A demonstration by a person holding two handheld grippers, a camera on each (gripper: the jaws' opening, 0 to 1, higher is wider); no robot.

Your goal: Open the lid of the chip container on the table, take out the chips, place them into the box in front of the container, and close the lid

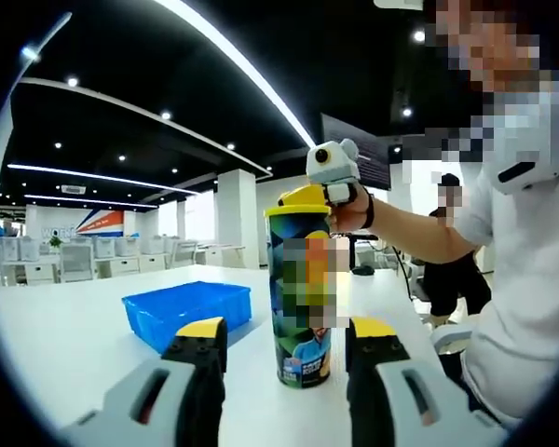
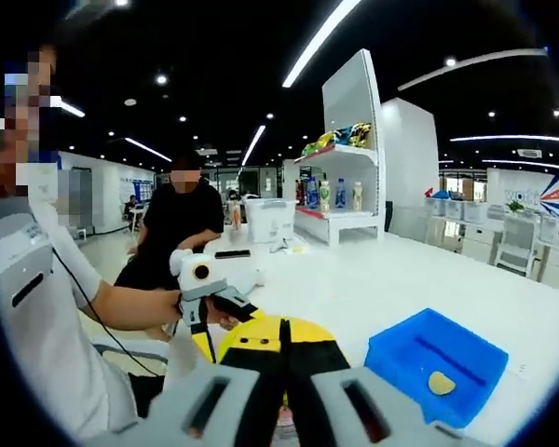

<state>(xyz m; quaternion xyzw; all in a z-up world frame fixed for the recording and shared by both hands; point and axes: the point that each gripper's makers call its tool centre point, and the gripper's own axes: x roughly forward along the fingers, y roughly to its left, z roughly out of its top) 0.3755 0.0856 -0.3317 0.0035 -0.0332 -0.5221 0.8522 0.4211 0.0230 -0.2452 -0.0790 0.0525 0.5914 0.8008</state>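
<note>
Your left gripper [image 1: 287, 340] stands open astride the chip container [image 1: 301, 307] at centre frame, ready to steady it. Your right gripper [image 2: 284, 358] is clamped on the yellow lid [image 2: 303, 331], low in its view, for peeling; one chip [image 2: 442, 383] already lies in the blue box [image 2: 412, 349].

- White counter [image 2: 419, 279], bare surface.
- White shelf unit [image 2: 340, 177], bottles on middle shelf.
- White pillar [image 1: 236, 219].
- Person in black [image 2: 182, 228], standing behind counter.
</note>
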